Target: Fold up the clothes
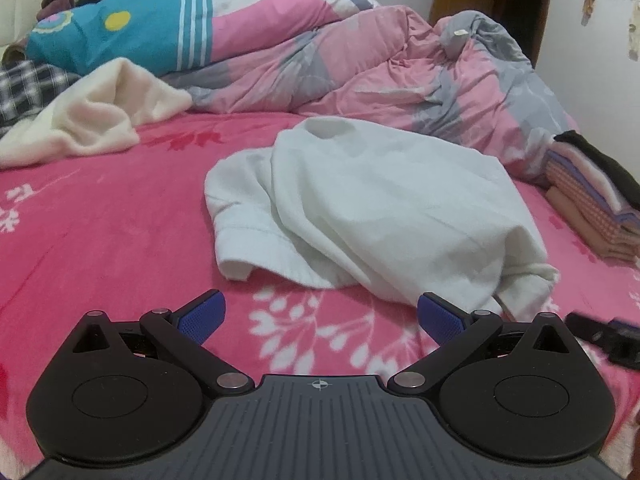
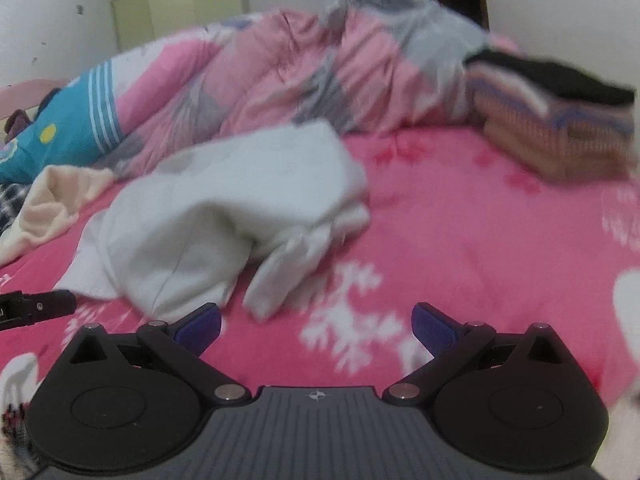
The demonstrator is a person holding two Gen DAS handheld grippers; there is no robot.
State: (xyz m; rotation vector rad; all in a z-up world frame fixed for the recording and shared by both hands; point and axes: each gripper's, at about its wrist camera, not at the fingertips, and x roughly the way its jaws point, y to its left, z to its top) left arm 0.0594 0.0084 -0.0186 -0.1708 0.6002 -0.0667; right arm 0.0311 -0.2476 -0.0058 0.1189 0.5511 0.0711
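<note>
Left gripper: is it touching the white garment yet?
Apart. In the left wrist view, the open left gripper has pink bedsheet showing between its blue fingertips and the white garment's near edge.

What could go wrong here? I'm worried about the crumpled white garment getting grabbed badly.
With the white garment bunched up, the open left gripper or open right gripper may pinch several layers at once. A grab near the bed may also catch the pink sheet.
</note>
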